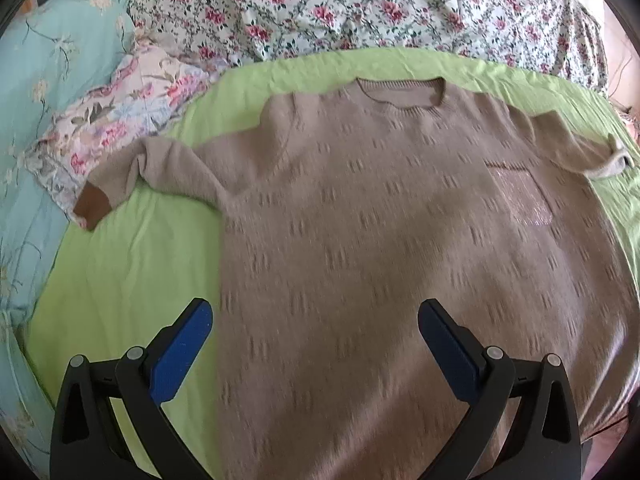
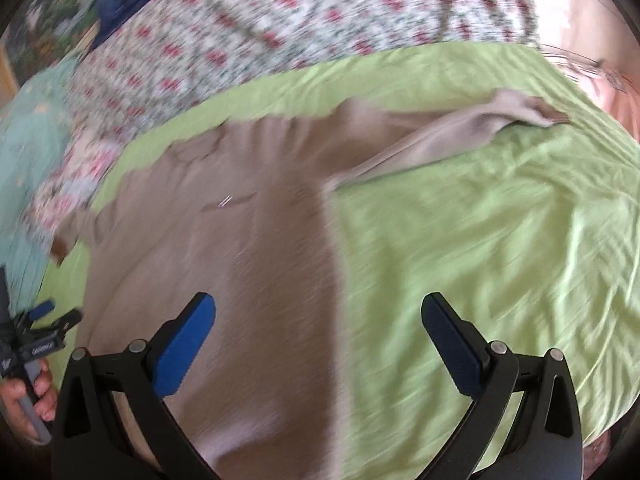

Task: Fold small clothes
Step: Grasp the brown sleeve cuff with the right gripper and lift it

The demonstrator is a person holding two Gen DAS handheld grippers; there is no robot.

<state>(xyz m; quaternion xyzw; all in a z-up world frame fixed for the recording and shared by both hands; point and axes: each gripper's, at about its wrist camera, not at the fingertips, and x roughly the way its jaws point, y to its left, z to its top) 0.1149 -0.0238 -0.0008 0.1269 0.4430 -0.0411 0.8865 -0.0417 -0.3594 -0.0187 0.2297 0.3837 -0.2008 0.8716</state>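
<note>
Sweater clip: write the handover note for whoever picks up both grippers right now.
Left gripper: open, empty, above the sweater's lower left side.
Right gripper: open, empty, above the sweater's right edge.
Sweater: beige knit, flat and face up on the green sheet, collar away from you, both sleeves spread outward.
Done: laid out.
Left: every fold; nothing is gripped yet.

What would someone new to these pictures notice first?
A tan knit sweater lies spread flat, front up, sleeves out, on a bright green sheet. Behind it sits a red-flowered quilt. Both the left gripper and the right gripper hang open above it, holding nothing.
</note>
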